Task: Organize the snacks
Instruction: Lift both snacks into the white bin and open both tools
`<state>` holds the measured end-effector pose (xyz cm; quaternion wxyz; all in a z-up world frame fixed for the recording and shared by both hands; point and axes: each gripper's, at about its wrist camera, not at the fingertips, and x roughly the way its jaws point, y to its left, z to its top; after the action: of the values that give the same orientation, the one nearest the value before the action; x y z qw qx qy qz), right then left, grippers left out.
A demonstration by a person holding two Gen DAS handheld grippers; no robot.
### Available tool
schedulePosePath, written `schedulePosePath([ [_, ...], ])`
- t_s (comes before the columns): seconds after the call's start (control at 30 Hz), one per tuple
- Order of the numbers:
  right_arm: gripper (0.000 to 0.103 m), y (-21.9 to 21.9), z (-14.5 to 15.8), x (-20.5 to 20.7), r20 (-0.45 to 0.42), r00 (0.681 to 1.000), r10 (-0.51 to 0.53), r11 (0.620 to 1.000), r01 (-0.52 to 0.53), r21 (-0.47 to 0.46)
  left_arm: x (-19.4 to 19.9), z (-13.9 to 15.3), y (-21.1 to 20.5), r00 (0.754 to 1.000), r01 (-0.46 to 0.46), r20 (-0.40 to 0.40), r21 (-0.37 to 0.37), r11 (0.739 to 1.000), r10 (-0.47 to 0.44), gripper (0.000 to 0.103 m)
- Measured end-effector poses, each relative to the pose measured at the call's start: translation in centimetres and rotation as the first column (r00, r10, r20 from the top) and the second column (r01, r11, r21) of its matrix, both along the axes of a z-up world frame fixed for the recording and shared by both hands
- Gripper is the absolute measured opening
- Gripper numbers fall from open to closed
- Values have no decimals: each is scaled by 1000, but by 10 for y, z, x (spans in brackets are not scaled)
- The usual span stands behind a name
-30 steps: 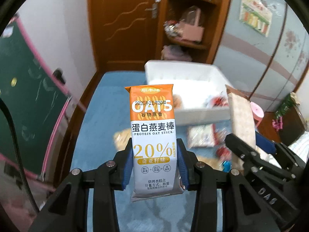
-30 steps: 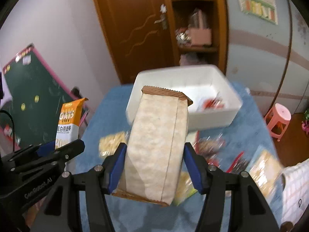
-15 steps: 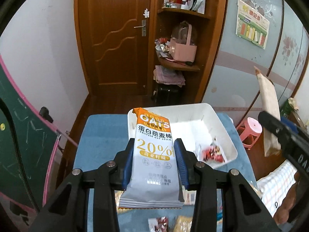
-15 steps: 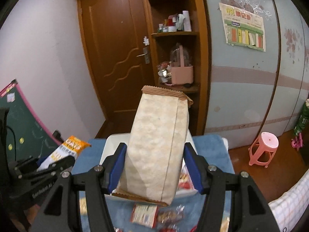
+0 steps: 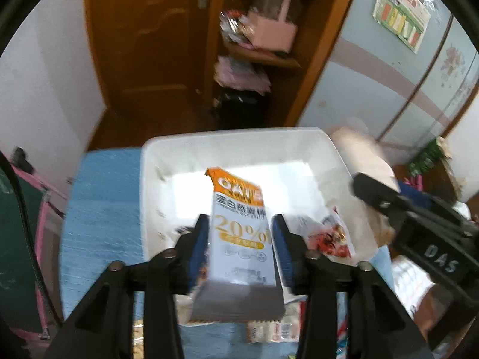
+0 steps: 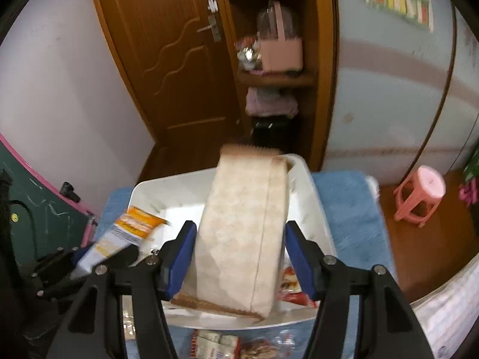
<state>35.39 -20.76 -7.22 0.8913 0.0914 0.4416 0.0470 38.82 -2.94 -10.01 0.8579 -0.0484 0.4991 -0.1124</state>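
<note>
Since the earlier frames, both grippers are seen to have been carried from above the loose snacks to a place over the white bin (image 5: 155, 185), which now fills the middle of both views instead of lying far off.

The bin is set on the blue cloth (image 5: 101, 209) and is mostly bare inside; one red-printed packet (image 5: 332, 236) is seen lying in its near right corner. Several more packets (image 6: 215, 344) are left on the cloth just in front of the bin, so the sorting is judged to be at an early stage, with most pieces yet to be put in.

The tan bag (image 6: 245, 233), the larger of the two carried items, is held upright over the bin by the right gripper (image 6: 239, 257), whose blue pads are pressed against its sides at a middling width.

The oat bar (image 5: 239, 233) is found between the jaws of the left gripper (image 5: 239, 248), which are opening; small gaps are visible at both pads, so the bar is judged to be dropping, its top tilted toward the bin floor.
</note>
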Motion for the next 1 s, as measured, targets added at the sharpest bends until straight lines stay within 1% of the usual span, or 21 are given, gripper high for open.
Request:
schedulePosePath([
  [0.03, 61, -1, -7, 3, -14, 1000, 3, 1000, -3, 21, 0, -4, 0, 1000, 2, -15, -14, 1000, -2, 77],
  [0.07, 61, -3, -12, 4, -24, 1000, 5, 999, -4, 42, 0, -6, 1, 1000, 0, -19, -29, 1000, -1, 84],
  [0.1, 61, -5, -16, 4, -34, 999, 5, 998, -3, 60, -1, -6, 2, 1000, -4, -14, -44, 999, 3, 84],
  [0.2, 61, -9, -22, 2, -59, 998, 4, 995, 2, 99, -7, -6, 7, 1000, -8, -10, -42, 999, 7, 84],
  [0.3, 61, -9, -22, -5, -62, 998, 7, 996, -1, 89, -14, -1, 14, 1000, -29, -3, -52, 998, 29, 84],
  [0.5, 61, -6, -13, -21, -46, 999, 13, 999, -11, 53, -35, 17, 25, 998, -48, 44, -59, 997, 51, 84],
  [0.6, 61, -2, -7, -30, -41, 999, 23, 999, -22, 37, -46, 26, 26, 997, -35, 61, -41, 999, 38, 84],
  [0.77, 61, -1, 7, -51, -28, 999, 30, 999, -30, 16, -74, 46, 18, 993, 2, 118, 23, 1000, -5, 84],
  [1.0, 61, -13, 27, -88, 2, 1000, 0, 1000, 0, -8, -117, 74, 6, 983, 48, 172, 72, 996, -60, 84],
])
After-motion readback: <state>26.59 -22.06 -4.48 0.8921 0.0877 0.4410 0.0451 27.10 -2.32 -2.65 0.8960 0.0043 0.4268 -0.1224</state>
